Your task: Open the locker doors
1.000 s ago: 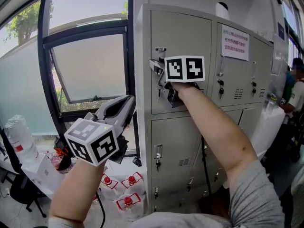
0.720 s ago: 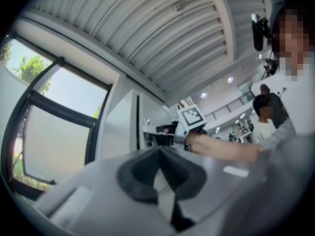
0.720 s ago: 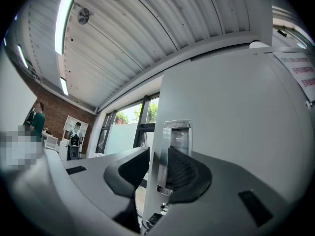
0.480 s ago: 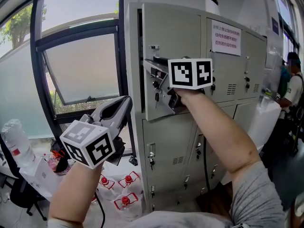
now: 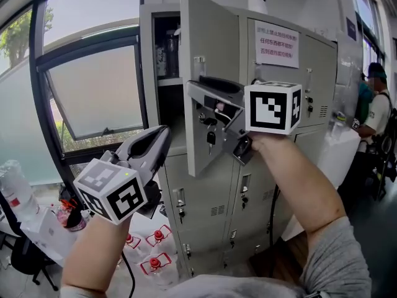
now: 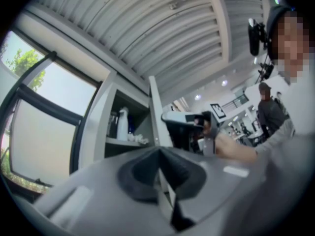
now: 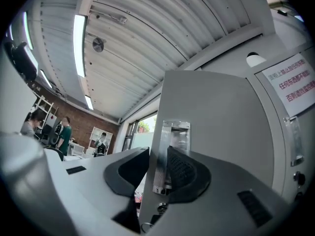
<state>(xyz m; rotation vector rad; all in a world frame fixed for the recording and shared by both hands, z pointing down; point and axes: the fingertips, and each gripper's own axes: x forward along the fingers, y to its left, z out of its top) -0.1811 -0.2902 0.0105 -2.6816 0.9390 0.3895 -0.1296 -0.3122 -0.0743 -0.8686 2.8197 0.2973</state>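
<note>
My right claw [image 7: 158, 167] is clamped on the edge of the top left locker door [image 5: 211, 48], with a pad on either side by its metal latch plate [image 7: 172, 146]. That door stands well out and the shelf inside shows. My left claw [image 5: 158, 143] hangs lower, jaws together and empty. The other doors [image 5: 208, 188] look shut, so I judge most of the job remains.

Looks like a workplace locker corner: grey metal lockers [image 5: 211, 197] beside tall windows [image 5: 93, 92], ribbed ceiling [image 7: 147, 38] with strip lights [image 7: 78, 38].
</note>
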